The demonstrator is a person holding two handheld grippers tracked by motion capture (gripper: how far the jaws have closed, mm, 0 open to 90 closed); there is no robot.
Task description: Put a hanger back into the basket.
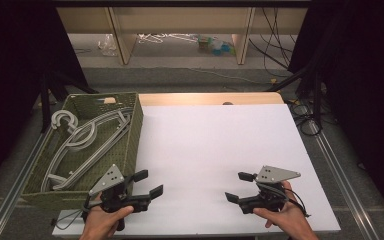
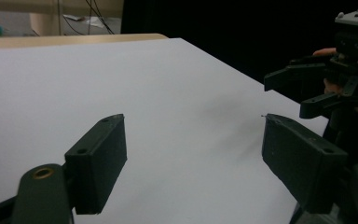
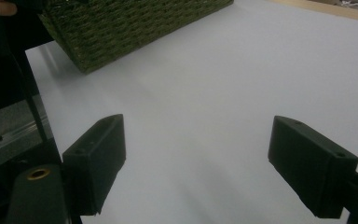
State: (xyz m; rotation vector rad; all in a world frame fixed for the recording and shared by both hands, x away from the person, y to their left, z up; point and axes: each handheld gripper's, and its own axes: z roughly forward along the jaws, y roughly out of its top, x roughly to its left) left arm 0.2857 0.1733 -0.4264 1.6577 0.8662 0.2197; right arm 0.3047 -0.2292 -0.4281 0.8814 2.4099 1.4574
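A green woven basket (image 1: pixel 132 137) stands at the left of the white table top (image 1: pixel 215 145) and holds several grey clothes hangers (image 1: pixel 87 137). My left gripper (image 1: pixel 148 184) hovers low just right of the basket's near corner, open, with nothing between its jaws. My right gripper (image 1: pixel 240 187) is at the near right of the table, open and empty, its jaws pointing left. In the left gripper view my left gripper (image 2: pixel 193 161) faces bare white table, with the right gripper (image 2: pixel 307 88) farther off. In the right gripper view my right gripper (image 3: pixel 198 163) looks toward the basket (image 3: pixel 121 28).
A bare wooden strip (image 1: pixel 210 98) runs along the table's far edge. Metal rails (image 1: pixel 340 175) flank the table on both sides. Beyond it stand wooden shelf legs (image 1: pixel 122 35) with cables (image 1: pixel 275 45) and small clutter on the floor.
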